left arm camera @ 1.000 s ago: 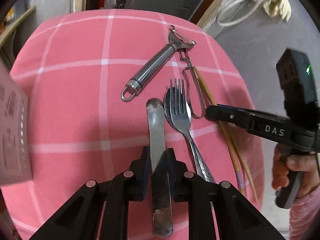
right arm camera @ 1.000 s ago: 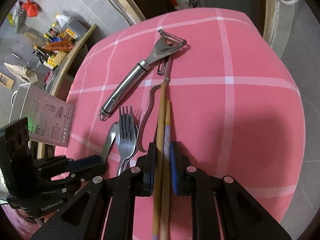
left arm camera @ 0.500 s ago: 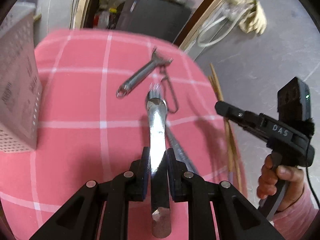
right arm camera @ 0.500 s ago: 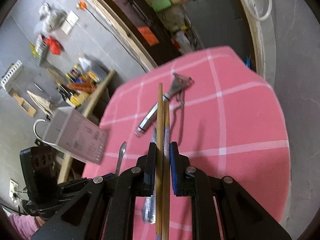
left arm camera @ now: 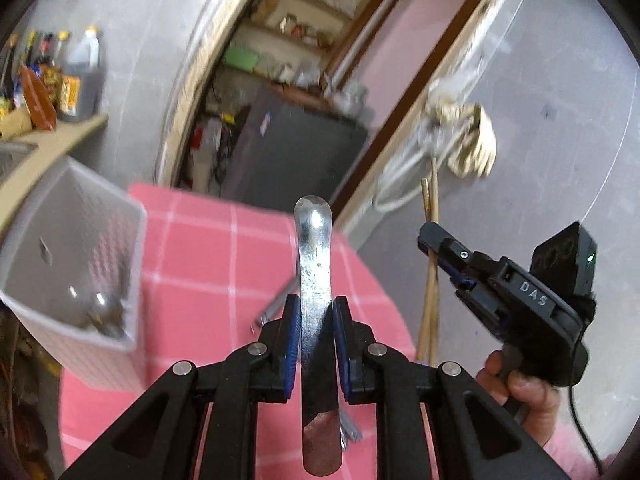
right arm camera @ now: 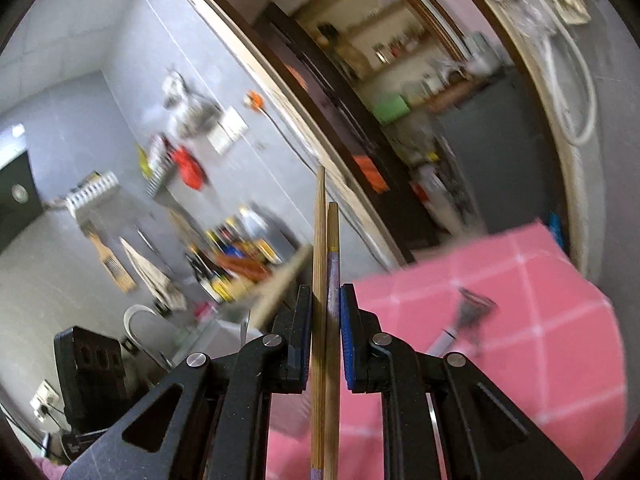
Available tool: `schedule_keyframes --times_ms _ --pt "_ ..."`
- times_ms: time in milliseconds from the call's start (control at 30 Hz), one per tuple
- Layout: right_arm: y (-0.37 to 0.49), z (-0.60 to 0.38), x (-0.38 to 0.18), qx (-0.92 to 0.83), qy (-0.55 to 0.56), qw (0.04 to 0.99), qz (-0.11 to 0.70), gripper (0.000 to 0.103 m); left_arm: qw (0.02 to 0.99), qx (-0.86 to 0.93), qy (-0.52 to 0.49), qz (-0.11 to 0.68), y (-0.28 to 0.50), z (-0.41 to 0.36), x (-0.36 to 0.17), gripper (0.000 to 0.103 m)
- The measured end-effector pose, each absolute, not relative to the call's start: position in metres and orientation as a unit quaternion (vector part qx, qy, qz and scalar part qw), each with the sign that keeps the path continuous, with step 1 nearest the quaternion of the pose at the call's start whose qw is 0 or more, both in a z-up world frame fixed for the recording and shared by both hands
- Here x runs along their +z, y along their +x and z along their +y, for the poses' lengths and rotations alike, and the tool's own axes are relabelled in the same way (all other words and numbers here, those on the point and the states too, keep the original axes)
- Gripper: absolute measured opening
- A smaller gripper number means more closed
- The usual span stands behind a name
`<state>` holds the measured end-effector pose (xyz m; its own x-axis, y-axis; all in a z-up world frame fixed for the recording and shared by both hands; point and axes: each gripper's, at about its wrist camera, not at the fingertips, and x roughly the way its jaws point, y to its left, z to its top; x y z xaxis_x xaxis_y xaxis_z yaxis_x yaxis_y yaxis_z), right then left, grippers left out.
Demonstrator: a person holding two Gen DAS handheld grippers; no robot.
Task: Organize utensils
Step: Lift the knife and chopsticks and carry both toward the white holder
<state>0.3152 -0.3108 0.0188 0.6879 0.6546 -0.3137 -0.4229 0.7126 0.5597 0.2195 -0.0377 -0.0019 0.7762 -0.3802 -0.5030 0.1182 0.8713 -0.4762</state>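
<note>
My left gripper (left arm camera: 316, 308) is shut on a steel table knife (left arm camera: 314, 248) and holds it tilted up, well above the pink checked tablecloth (left arm camera: 200, 264). My right gripper (right arm camera: 325, 312) is shut on a pair of wooden chopsticks (right arm camera: 324, 248), raised and pointing upward; it also shows in the left wrist view (left arm camera: 436, 248) at the right, with the chopsticks (left arm camera: 430, 300) hanging through it. A grey perforated utensil basket (left arm camera: 80, 260) stands at the table's left with some metal inside. The peeler (right arm camera: 460, 320) lies on the cloth, blurred.
A fork end (left arm camera: 350, 432) and another utensil (left arm camera: 276, 304) show below my left gripper. A counter with bottles (left arm camera: 52, 92) stands at the left, a doorway (left arm camera: 304, 80) behind the table. The table's right edge drops to grey floor (left arm camera: 520, 160).
Both grippers rose from the table and tilted upward, carrying the knife and the chopsticks. The basket came into the left wrist view. The fork and peeler stayed on the cloth.
</note>
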Motion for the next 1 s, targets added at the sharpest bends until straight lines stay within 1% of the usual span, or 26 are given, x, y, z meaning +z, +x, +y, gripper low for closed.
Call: schedule_keyframes --times_ms 233,400,533,667,867,1000 --pt "0.331 -0.240 0.051 0.353 0.237 0.883 0.200 0.012 0.941 -0.097 -0.223 0.235 0.213 0.011 0.046 0.015" --pt "0.333 -0.195 0.062 0.382 0.247 0.877 0.154 0.012 0.953 -0.059 -0.224 0.196 0.212 0.048 0.059 0.015" --pt "0.332 -0.168 0.058 0.393 0.257 0.874 0.123 0.012 0.956 -0.034 -0.231 0.177 0.214 0.071 0.054 0.015" --pt "0.330 -0.145 0.041 0.392 0.256 0.877 0.107 0.012 0.961 -0.009 -0.226 0.162 0.215 0.084 0.043 0.015" --pt "0.330 -0.130 0.021 0.388 0.230 0.888 0.093 0.012 0.964 -0.004 -0.212 0.163 0.219 0.089 0.023 0.015" --pt "0.336 -0.128 0.013 0.384 0.236 0.889 0.086 0.012 0.966 0.000 -0.201 0.162 0.219 0.089 0.010 0.016"
